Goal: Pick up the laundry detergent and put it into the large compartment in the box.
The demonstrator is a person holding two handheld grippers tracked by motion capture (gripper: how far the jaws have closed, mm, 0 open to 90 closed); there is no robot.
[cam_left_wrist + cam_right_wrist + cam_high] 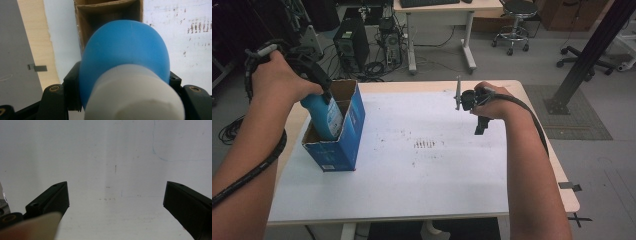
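Left claw grips one blue bottle.
The bottle sits partway inside one open blue box on the table; right claw gapes wide, empty.

No legible txt; label on bottle & box print too blurry.

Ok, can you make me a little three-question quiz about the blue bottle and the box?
1. True or false: the left claw is shut on the blue bottle.
2. Where is the bottle's lower end? A) on the bare table B) inside the blue cardboard box C) on the floor
3. Fill in: the right claw has its jaws ____.

Key: 1 true; 2 B; 3 open, with nothing between them, above the white table.
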